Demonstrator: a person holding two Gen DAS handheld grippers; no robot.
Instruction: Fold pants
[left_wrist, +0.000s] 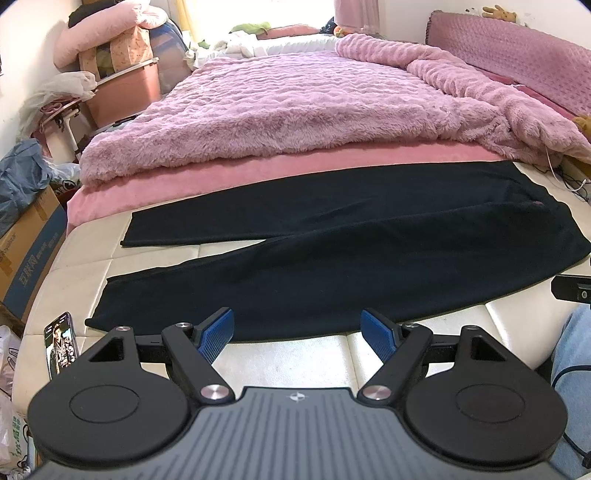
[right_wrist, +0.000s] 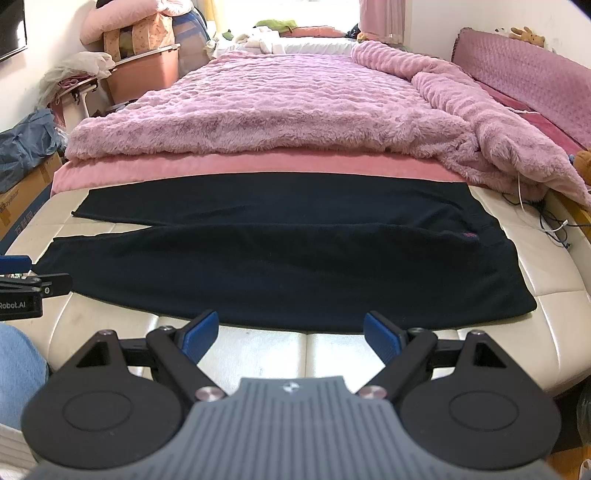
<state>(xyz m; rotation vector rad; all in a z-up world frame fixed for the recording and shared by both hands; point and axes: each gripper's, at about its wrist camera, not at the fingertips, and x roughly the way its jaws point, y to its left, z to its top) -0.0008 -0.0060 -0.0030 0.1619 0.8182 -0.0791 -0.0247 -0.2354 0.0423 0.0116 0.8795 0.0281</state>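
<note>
Dark navy pants (left_wrist: 351, 254) lie flat across the cream padded foot of the bed (left_wrist: 295, 365), legs spread to the left, waist to the right. They also show in the right wrist view (right_wrist: 295, 269). My left gripper (left_wrist: 297, 332) is open and empty, just in front of the near leg's edge. My right gripper (right_wrist: 291, 332) is open and empty, just in front of the pants' near edge toward the waist. The left gripper also shows at the left edge of the right wrist view (right_wrist: 26, 280).
A fluffy pink blanket (left_wrist: 295, 110) covers the bed behind the pants. A phone (left_wrist: 61, 343) lies on the bed's left corner. Cardboard boxes (left_wrist: 29, 243) and bags stand left of the bed. Cables (right_wrist: 550, 225) lie at the right. A denim-clad leg (left_wrist: 572, 369) is close by.
</note>
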